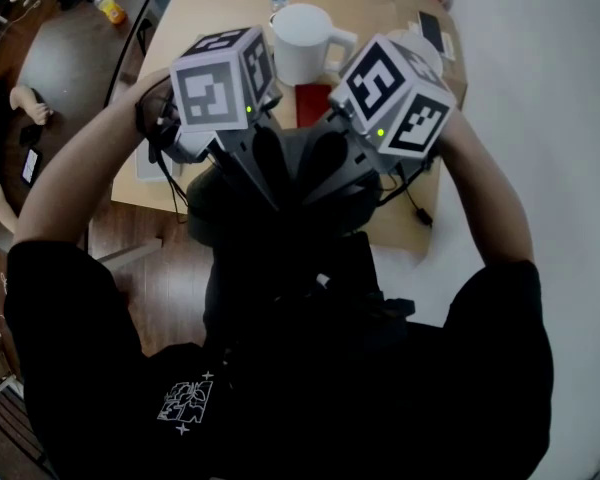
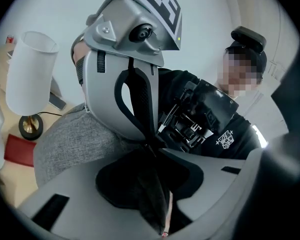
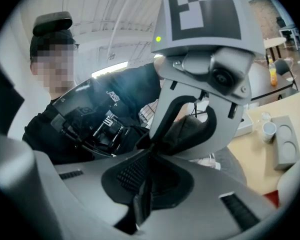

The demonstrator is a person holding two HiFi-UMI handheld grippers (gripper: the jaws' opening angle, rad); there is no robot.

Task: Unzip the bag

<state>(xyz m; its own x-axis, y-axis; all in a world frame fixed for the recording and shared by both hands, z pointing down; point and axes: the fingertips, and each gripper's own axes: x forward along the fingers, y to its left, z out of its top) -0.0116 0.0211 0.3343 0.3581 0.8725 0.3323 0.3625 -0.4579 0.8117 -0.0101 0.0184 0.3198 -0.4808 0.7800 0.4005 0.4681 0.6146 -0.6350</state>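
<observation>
Grey bag (image 1: 280, 203) held up off near edge of counter (image 1: 205, 28), close before chest, between both grippers. Fold of bag cloth pinched by left gripper (image 2: 154, 156), its fingers (image 2: 60, 209) closed on cloth, presumably to anchor bag against pull. Thin dark tab (image 3: 141, 199), likely zipper pull, clamped in fully closed right gripper (image 3: 149, 156). Gripper tips nearly touching. Both grippers angled slightly down, forearms converging, elbows spread wide.

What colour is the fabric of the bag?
Grey, with a fine mottled weave: the bag shows best in the left gripper view.
</observation>
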